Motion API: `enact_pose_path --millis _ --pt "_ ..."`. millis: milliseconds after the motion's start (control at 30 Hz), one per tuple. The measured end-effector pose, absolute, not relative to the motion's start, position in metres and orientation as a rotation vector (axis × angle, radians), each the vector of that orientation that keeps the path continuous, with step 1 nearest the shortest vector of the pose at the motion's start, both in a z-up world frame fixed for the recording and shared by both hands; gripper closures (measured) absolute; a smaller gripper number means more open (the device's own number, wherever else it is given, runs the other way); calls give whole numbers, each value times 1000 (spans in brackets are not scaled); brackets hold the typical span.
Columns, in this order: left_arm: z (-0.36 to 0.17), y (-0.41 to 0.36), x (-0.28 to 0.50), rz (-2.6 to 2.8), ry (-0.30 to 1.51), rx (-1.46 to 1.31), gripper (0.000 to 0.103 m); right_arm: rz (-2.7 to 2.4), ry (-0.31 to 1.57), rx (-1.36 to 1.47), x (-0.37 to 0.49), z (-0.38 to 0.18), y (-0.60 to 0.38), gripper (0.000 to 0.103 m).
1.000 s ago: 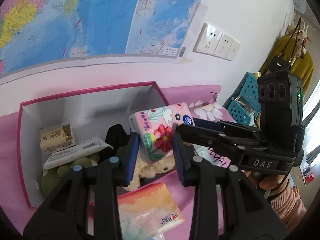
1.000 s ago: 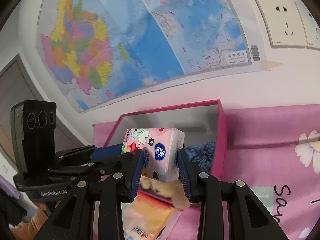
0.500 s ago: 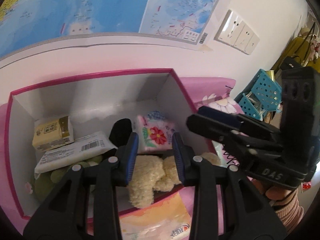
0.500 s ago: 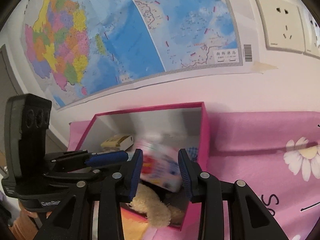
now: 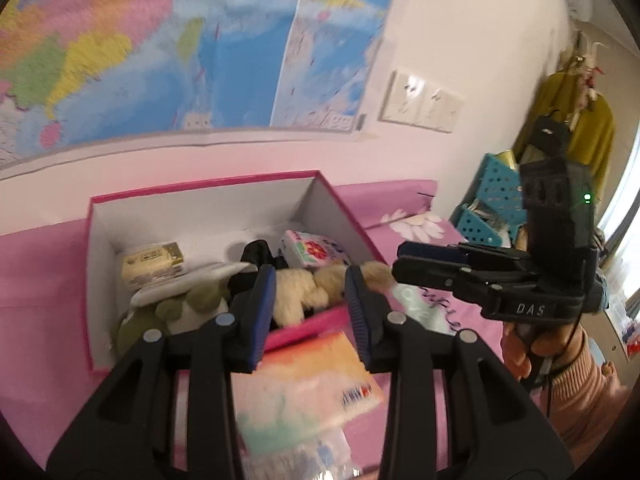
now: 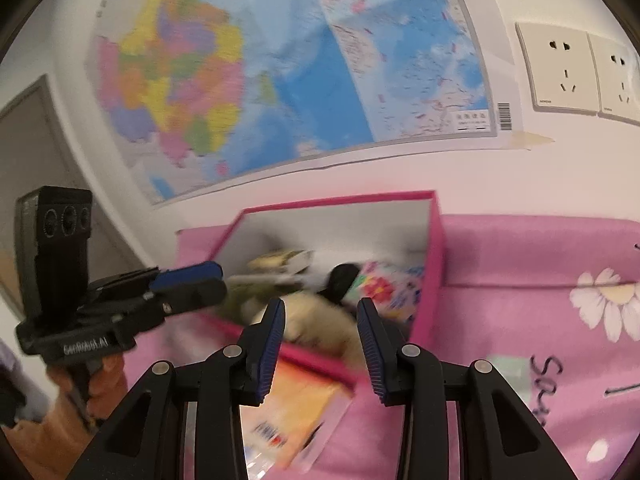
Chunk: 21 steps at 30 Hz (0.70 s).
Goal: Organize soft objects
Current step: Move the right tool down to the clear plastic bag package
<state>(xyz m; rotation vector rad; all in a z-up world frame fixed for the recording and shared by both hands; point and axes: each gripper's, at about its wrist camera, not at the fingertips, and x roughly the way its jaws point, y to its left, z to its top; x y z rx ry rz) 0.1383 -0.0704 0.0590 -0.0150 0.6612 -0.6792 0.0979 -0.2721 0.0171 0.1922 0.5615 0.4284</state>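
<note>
Both empty: left gripper (image 5: pixel 310 300) and right gripper (image 6: pixel 322 326) hovering before the pink box (image 5: pixel 344 216), jaws parted a modest way with nothing between the pads. Lying inside the box at its right end: floral tissue pack (image 5: pixel 308 250), just beside a cream plush toy (image 5: pixel 298 294). Resting on the pink cloth (image 6: pixel 520 264) in front of the box: orange tissue packet (image 5: pixel 320 380).

Pink box (image 5: pixel 340 216) matt cardboard, white inside. Cream plush toy (image 5: pixel 296 292) fuzzy. Floral tissue pack (image 5: pixel 308 249) glossy plastic film. Desk (image 6: pixel 520 264) cover pink printed cloth. Wall map (image 6: pixel 280 72) smooth paper. Tool fingers (image 6: pixel 272 336) matt black plastic, ribbed blue pads.
</note>
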Motion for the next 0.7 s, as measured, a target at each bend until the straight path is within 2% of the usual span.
enact_pose_path --millis 133,200,367,700 --pt "59 -51 101 -681 611 15 58 512 560 187 66 12 -266 65" --pt "53 -38 83 -679 605 9 50 557 571 182 49 5 -261 65" --pt "28 -11 58 -608 639 -2 50 632 655 188 24 -26 -242 56" --pt "-38 28 50 -473 834 -59 50 644 875 262 31 -103 -208 56"
